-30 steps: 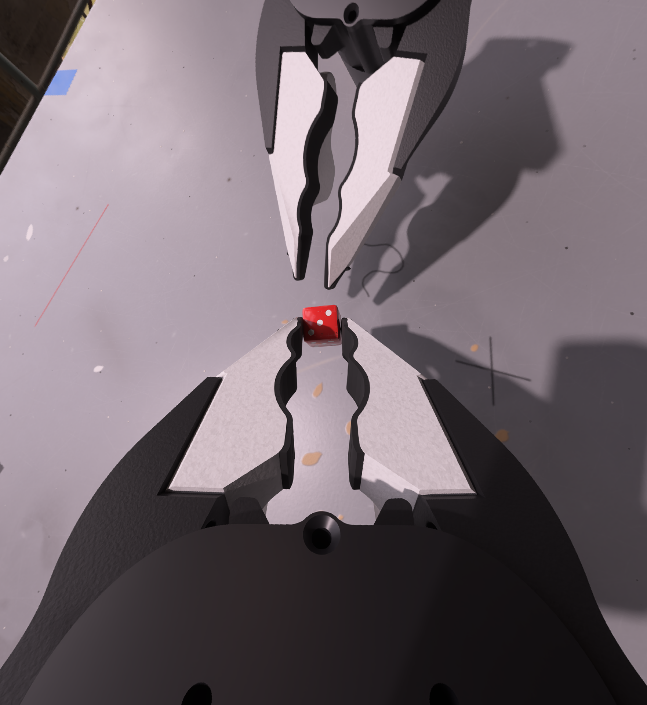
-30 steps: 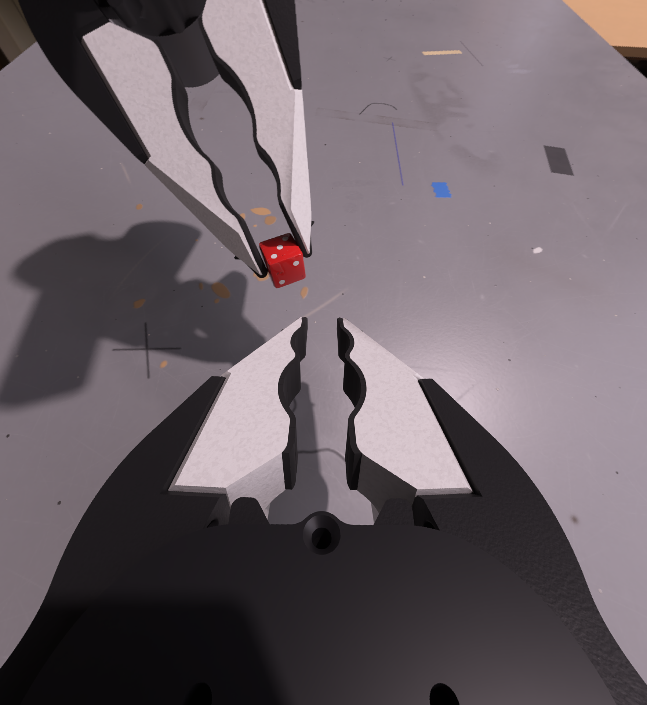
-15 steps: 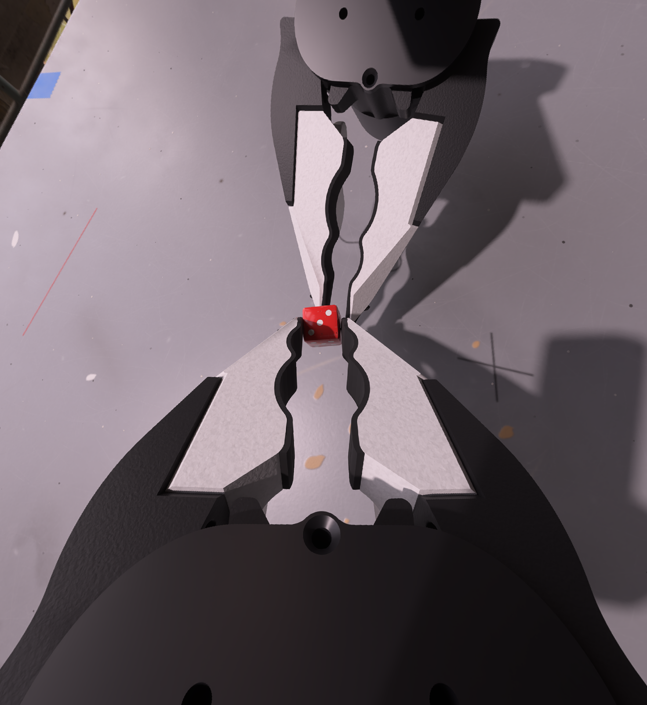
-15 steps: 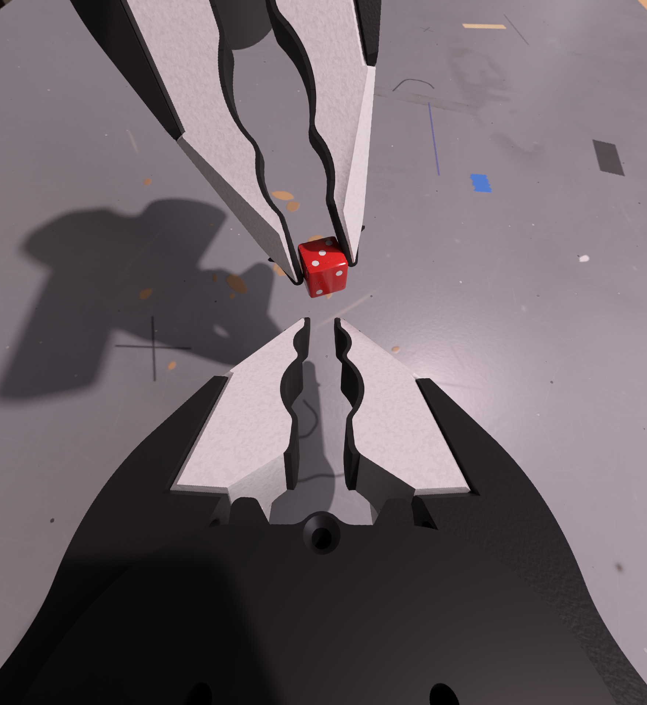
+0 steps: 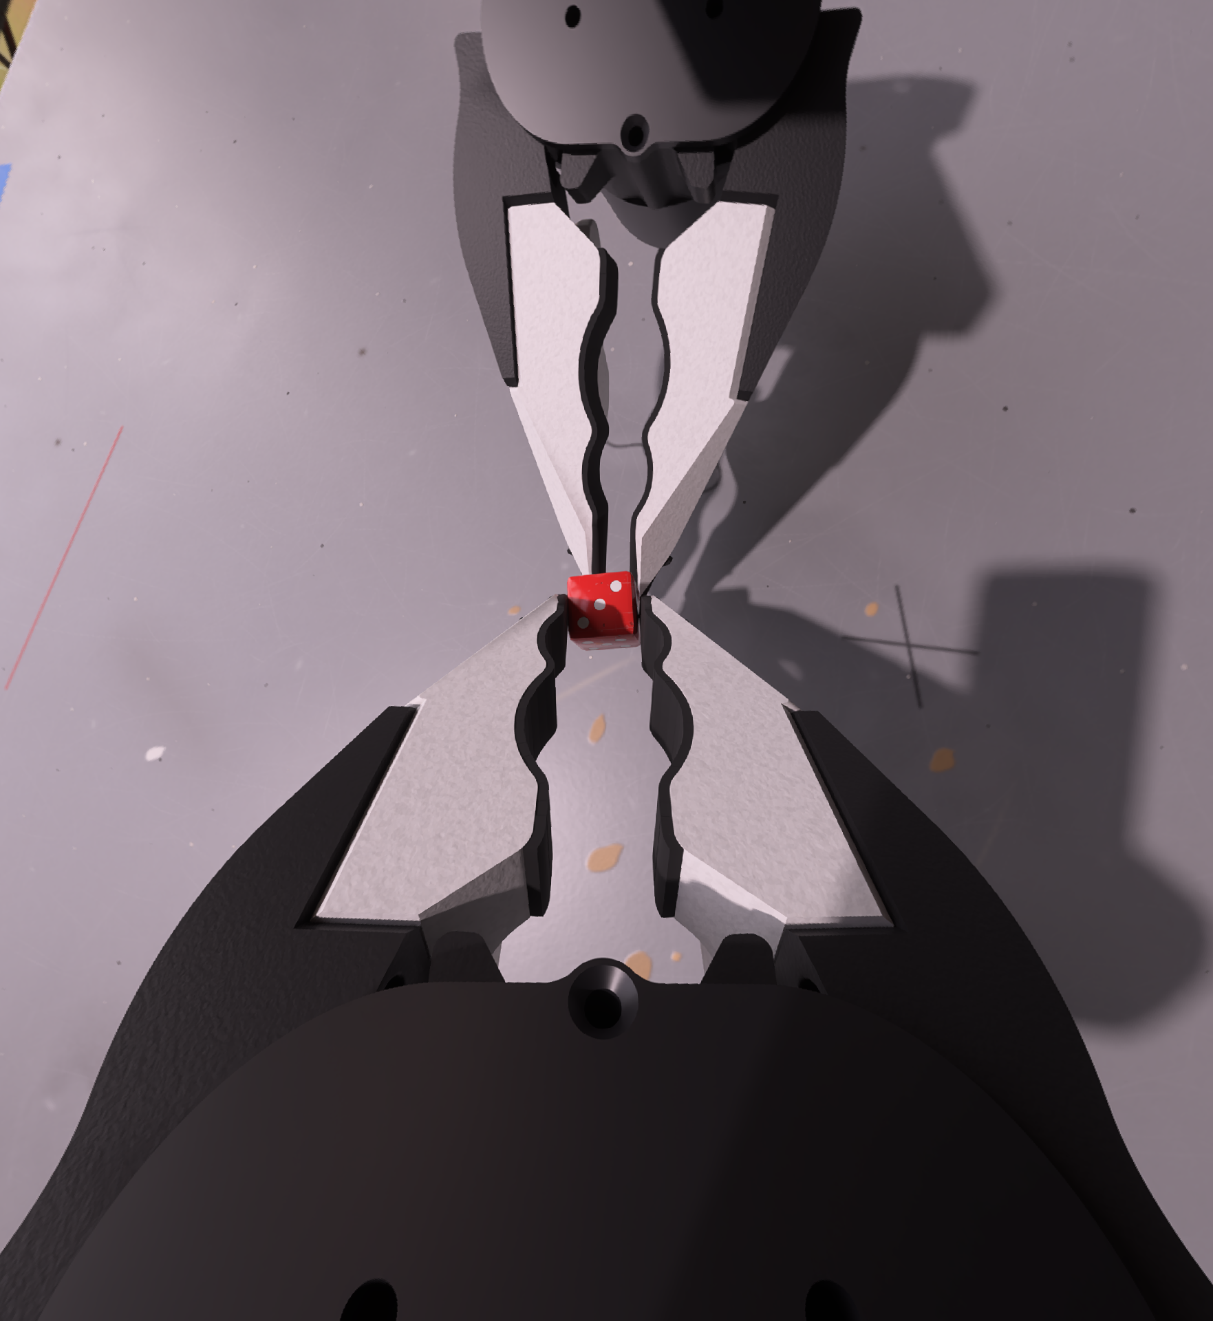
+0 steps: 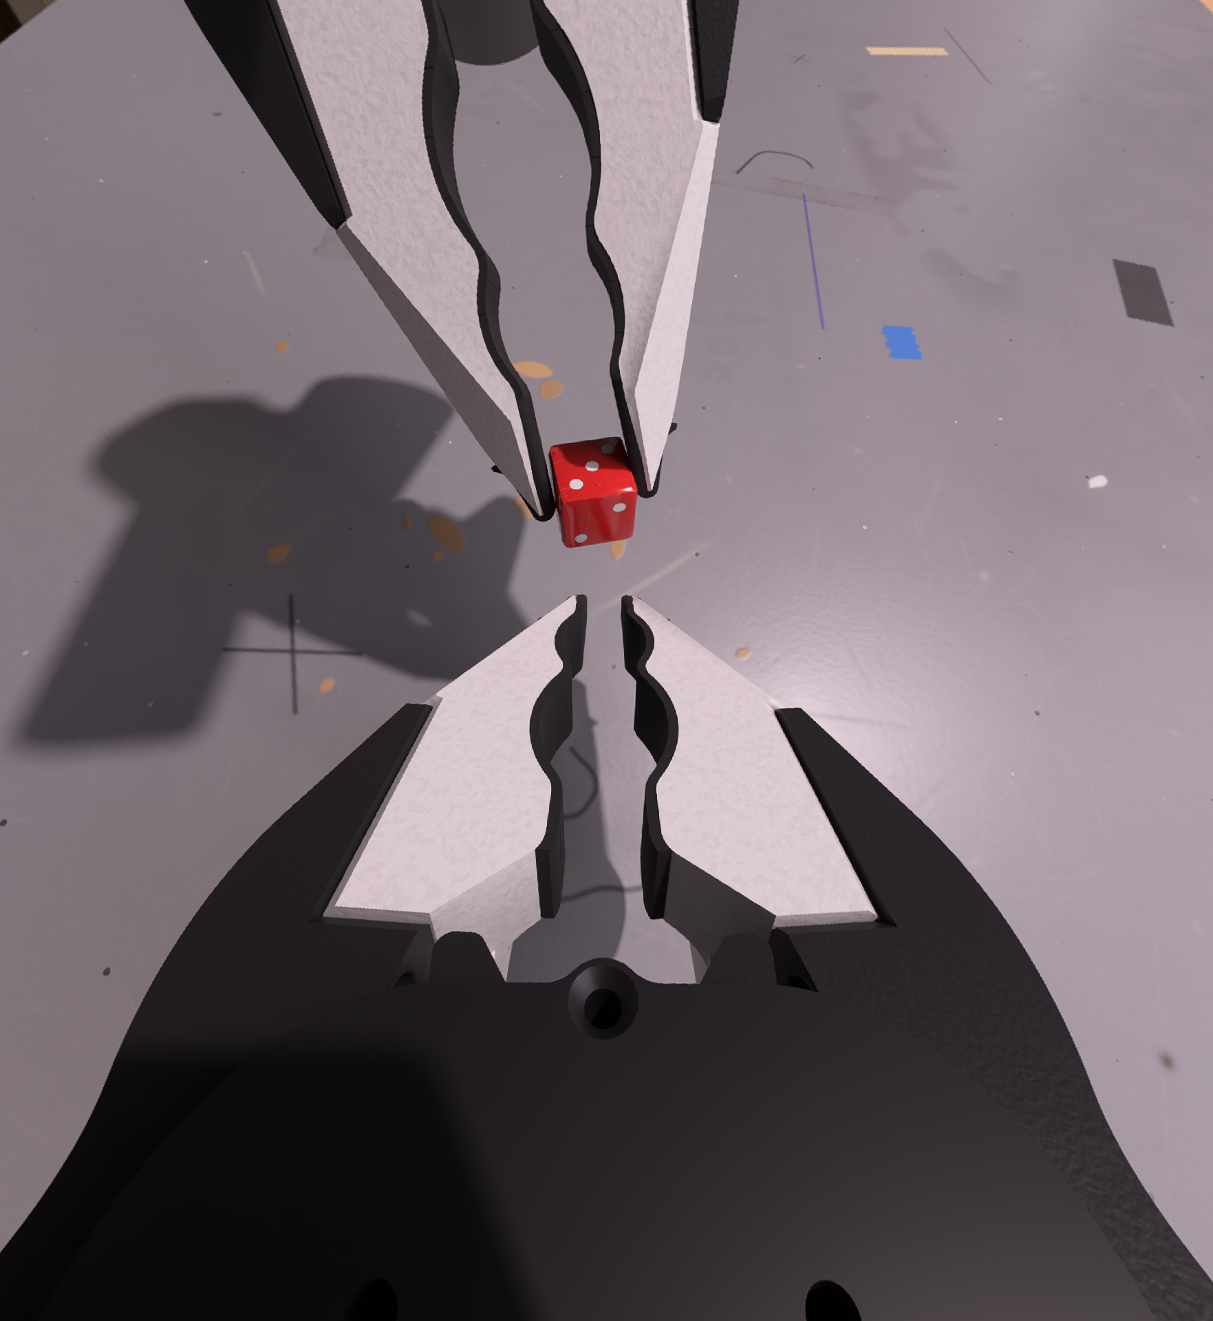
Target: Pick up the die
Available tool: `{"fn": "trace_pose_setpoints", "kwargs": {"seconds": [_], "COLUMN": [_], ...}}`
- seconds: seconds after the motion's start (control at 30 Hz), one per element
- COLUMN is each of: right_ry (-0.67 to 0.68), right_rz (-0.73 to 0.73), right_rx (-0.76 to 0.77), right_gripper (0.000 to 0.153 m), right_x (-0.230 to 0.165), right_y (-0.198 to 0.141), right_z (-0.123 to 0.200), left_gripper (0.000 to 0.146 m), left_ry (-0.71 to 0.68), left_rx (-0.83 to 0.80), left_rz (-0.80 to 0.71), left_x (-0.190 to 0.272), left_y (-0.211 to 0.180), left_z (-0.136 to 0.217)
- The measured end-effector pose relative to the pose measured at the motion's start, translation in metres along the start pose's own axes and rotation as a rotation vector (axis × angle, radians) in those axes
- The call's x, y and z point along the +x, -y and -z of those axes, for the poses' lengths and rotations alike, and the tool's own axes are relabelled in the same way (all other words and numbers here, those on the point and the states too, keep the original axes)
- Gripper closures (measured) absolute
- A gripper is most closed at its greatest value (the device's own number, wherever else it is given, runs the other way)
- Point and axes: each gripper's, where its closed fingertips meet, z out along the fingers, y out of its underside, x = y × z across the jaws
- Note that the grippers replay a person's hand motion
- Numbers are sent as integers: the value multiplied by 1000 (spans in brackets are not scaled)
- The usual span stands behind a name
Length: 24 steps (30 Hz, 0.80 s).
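The left claw (image 5: 602, 615) has the red die (image 5: 602, 611) pinched between its two tips. The tips press on two sides of the die, one on each side, and the rest of the gap behind them shows bare tabletop (image 5: 231, 357). In the right wrist view the same left claw (image 6: 592, 493) comes down from the top edge of the picture, and the die (image 6: 593, 492) sticks out a little past its tips.

The right claw (image 6: 603, 604) points straight at the die from the other side. Its tips are only a small way apart, with nothing between them. They sit just in front of the die, and I cannot tell if they touch it. In the left wrist view the right claw (image 5: 617, 561) comes down from above, and its tips end right behind the die.

The die is a small shiny red cube with white dots and soft, round corners. It is far from the tabletop's edges, out in the middle part. Whether it rests on the tabletop or hangs just above it is hard to tell.

The tabletop is grey with little orange spots, white flecks and thin lines. A small blue patch (image 6: 901, 342) lies toward the far right side, and a dark grey patch (image 6: 1143, 292) lies past it. Dark shadows of both claws fall on the tabletop.
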Motion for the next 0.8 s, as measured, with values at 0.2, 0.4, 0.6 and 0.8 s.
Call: {"fn": "trace_pose_setpoints", "kwargs": {"seconds": [0.2,0.4,0.6,0.8], "right_ry": [-4,-1,3,2], "right_rz": [-2,-4,-4,-5], "right_rx": [-1,-1,0,0], "right_gripper": [144,144,144,144], "right_x": [1,1,0,0], "right_y": [0,0,0,0], "right_z": [0,1,1,1], "left_gripper": [126,126,126,126], "left_ry": [-29,-92,-143,-156], "left_rx": [-36,-47,-80,-22], "left_rz": [-92,-176,-264,-233], "left_x": [-3,-3,-4,-6], "left_y": [-2,-7,-15,-11], "left_z": [1,1,-6,0]}}
